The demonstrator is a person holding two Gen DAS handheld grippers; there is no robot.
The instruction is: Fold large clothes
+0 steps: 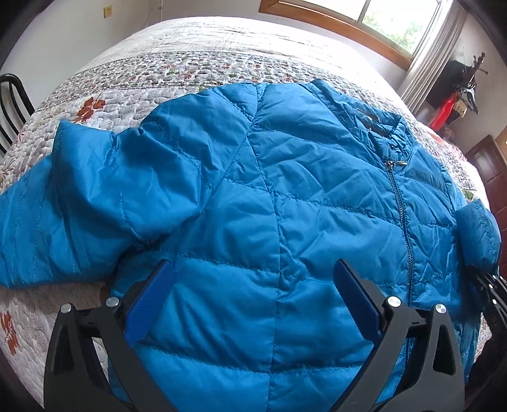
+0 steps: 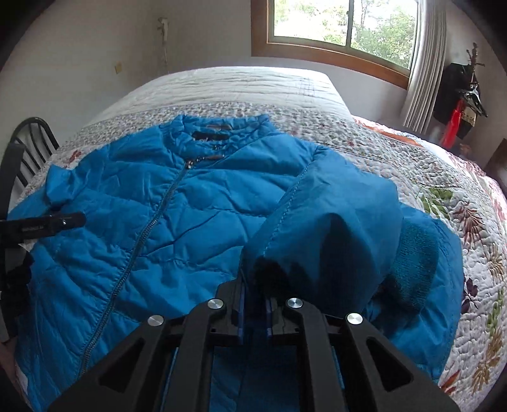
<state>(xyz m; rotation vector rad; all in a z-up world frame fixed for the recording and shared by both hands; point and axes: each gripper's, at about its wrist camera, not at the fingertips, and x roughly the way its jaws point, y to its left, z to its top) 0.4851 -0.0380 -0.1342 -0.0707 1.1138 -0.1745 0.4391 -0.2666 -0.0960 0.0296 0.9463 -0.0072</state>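
Note:
A blue quilted jacket point(image 1: 285, 196) lies front up on the bed, zipper point(image 1: 401, 215) closed, collar toward the window. It also shows in the right wrist view point(image 2: 190, 215). My left gripper point(image 1: 253, 285) is open and empty, hovering over the jacket's lower left front. The left sleeve point(image 1: 79, 196) lies spread to the left. My right gripper point(image 2: 255, 294) is shut on the right sleeve point(image 2: 332, 228), lifted and bunched over the jacket body, its fleece-lined cuff point(image 2: 412, 263) showing. The left gripper shows at the left edge of the right wrist view point(image 2: 47, 226).
The bed carries a floral quilt point(image 1: 190, 73), also in the right wrist view point(image 2: 459, 222). A black chair point(image 1: 12, 104) stands at the left. A window point(image 2: 342, 28) and curtain point(image 2: 421, 69) are behind. Dark furniture point(image 1: 491, 177) stands at the right.

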